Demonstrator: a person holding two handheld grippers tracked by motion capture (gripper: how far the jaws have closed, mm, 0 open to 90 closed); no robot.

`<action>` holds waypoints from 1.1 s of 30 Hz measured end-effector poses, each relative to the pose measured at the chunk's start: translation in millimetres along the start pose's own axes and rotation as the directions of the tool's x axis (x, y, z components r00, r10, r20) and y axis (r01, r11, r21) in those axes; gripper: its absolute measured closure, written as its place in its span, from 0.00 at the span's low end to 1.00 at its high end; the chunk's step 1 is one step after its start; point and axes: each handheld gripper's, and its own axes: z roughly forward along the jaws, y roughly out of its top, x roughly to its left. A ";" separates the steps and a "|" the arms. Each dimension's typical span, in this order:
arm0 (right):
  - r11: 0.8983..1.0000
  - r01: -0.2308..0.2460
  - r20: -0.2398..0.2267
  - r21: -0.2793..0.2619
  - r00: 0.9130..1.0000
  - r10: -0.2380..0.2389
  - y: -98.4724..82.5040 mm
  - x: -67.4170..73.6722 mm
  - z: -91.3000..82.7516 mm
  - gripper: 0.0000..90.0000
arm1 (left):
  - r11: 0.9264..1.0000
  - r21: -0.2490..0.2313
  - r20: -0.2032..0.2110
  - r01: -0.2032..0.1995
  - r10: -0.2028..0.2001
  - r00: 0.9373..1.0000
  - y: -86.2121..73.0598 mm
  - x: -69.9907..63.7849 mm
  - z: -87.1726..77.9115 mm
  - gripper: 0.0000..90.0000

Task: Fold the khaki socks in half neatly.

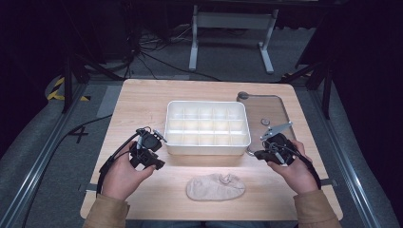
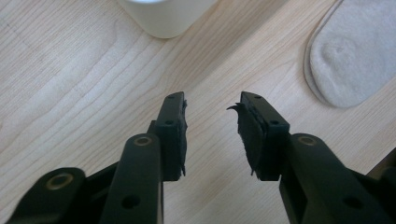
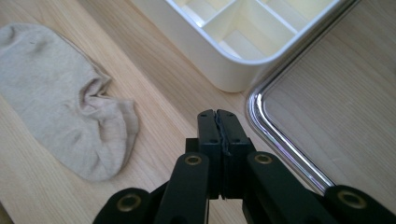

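A beige ankle sock is laid flat on the wooden table, at the near edge between the two hands and just in front of the white divided organiser box. Nothing is held yet, so the work is judged to be at the approach stage, with the sock to be picked up and probably stowed in one of the box's compartments.

The left gripper is held over bare wood with its jaws parted and nothing between them; the sock's rounded toe end is seen off to its right in the left gripper view. The right gripper is pressed fully closed on nothing, poised between the sock's crumpled cuff and the corner of the box.

For the next move, the right jaws would need to be opened and the limp fabric pinched, probably at the cuff, where folds give purchase.

The sock is a soft, finely ribbed knit, oval in outline. The box is smooth, glossy plastic with rounded corners and thin partition walls. Beside it, a clear lid with a shiny rounded rim is laid flat on the pale, grained wood.
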 end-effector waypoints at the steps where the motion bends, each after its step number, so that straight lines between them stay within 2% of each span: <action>1: 1.000 0.000 -0.004 -0.003 1.000 0.000 0.4 0.9 -0.2 1.00 | 1.000 0.002 -0.003 0.000 0.000 1.000 0.0 -0.9 -0.1 0.67; 4: 1.000 0.014 -0.015 -0.006 1.000 -0.014 2.1 4.3 1.1 1.00 | 1.000 0.001 -0.009 0.001 -0.001 1.000 0.4 -4.1 -1.9 0.66; 8: 1.000 0.022 -0.029 0.005 0.999 -0.022 4.2 10.7 4.5 1.00 | 1.000 -0.010 0.015 -0.007 0.007 1.000 1.4 -10.5 -5.6 0.61; 11: 0.999 0.033 -0.053 0.003 0.998 -0.033 5.9 15.9 5.9 1.00 | 0.999 -0.019 0.025 -0.030 0.030 0.999 2.4 -15.5 -7.5 0.61; 13: 0.999 0.045 -0.072 0.003 0.996 -0.045 8.0 21.8 7.6 1.00 | 0.999 -0.014 0.012 -0.029 0.030 0.999 2.8 -20.0 -7.6 0.56; 19: 0.995 0.104 -0.126 -0.005 0.987 -0.103 15.7 42.9 14.9 1.00 | 0.999 -0.022 0.025 -0.048 0.049 0.998 3.8 -26.1 -6.9 0.58; 21: 0.992 0.122 -0.141 -0.011 0.982 -0.122 17.0 48.5 18.7 1.00 | 0.998 -0.024 0.032 -0.052 0.053 0.998 3.4 -27.7 -6.8 0.65; 26: 0.988 0.151 -0.162 -0.002 0.975 -0.150 18.4 59.4 27.2 1.00 | 0.997 -0.021 0.051 -0.069 0.070 0.996 5.0 -31.9 -6.0 0.70; 28: 0.987 0.160 -0.171 -0.003 0.973 -0.158 18.6 64.0 30.4 1.00 | 0.998 -0.011 0.066 -0.054 0.055 0.996 5.3 -32.9 -4.1 0.70; 30: 0.985 0.173 -0.188 0.002 0.967 -0.170 19.0 69.6 34.5 1.00 | 0.998 0.002 0.055 -0.068 0.068 0.996 6.0 -34.2 -2.6 0.71; 33: 0.983 0.185 -0.206 0.008 0.962 -0.179 19.4 76.3 39.9 1.00 | 0.997 -0.005 0.063 -0.072 0.072 0.995 5.1 -35.8 0.8 0.70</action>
